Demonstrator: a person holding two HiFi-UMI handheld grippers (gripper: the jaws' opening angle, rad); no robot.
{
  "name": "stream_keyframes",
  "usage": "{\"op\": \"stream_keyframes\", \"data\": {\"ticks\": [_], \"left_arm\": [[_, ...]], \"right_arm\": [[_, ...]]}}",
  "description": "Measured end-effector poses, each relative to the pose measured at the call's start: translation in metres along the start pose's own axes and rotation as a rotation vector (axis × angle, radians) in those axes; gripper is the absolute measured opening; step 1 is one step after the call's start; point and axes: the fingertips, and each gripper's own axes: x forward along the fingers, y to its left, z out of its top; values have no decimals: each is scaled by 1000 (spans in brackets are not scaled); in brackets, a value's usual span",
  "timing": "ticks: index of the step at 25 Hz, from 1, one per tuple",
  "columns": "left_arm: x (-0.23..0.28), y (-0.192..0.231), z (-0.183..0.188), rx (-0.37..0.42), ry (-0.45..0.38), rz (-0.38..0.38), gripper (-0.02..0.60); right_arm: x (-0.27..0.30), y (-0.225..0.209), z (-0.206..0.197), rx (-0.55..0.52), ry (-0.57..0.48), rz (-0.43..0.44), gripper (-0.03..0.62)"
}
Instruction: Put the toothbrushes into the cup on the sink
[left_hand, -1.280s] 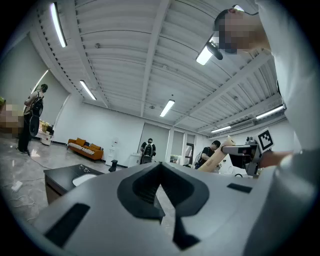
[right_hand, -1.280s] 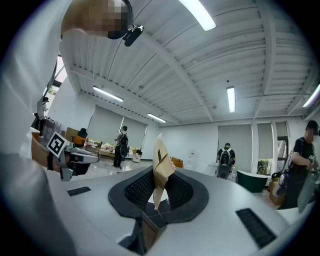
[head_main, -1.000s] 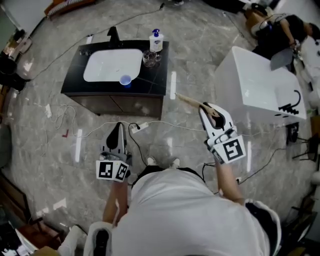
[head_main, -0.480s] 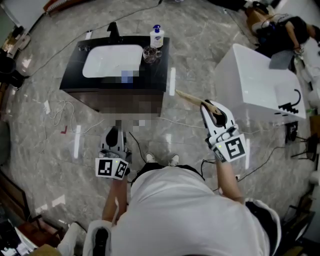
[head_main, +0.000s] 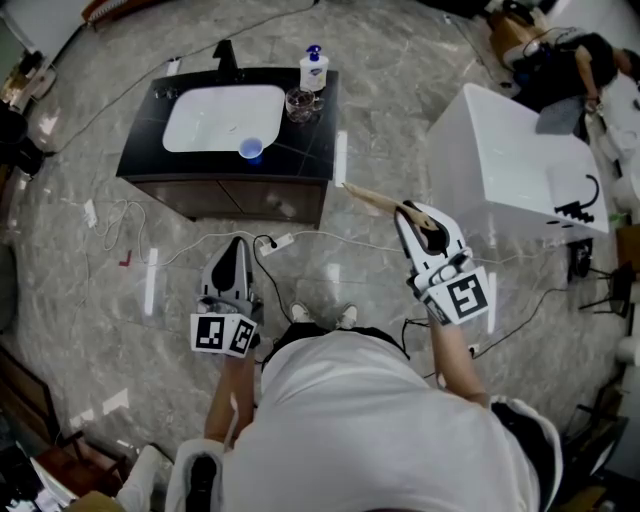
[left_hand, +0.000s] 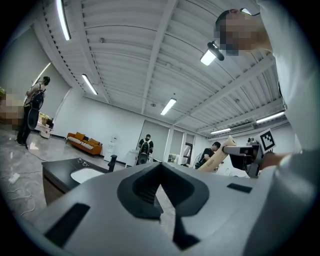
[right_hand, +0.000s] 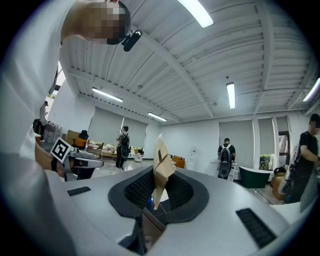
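Tan-wrapped toothbrush, probably, sits clamped in the right gripper; the left gripper is closed, empty.

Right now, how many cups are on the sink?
2: a blue cup at the front edge of the basin, and a clear glass near the counter's right end, beside the soap bottle. None seem hidden.

Right gripper, seen along its own jaws: the two black ribbed pads press on a paper-wrapped toothbrush (tan wrapper, standing upright). At far left, the left gripper with its marker cube. Behind are a green bathtub, standing people and ceiling strip lights.
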Motion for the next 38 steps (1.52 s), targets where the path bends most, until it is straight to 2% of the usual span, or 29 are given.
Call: {"op": "stream_keyframes", "data": {"ticks": [16,25,32,35,38], "left_arm": [[-6,28,0,-32,-27,-52,3],[-5,36,0,-35,-22,-51,3],[-2,47,-7,-34,-18,1,3],[8,50,-6,-49,-28,19,2],[27,46,-5,-43,-35,14,3]], "right_arm": [[10,26,9,-43,22,-40,75],[30,32,18,-77,10,-1,75],[52,25,9,-77,6,56,75],[65,19,8,-64,7,86,75],[78,10,12,-98,-4,106,75]]}}
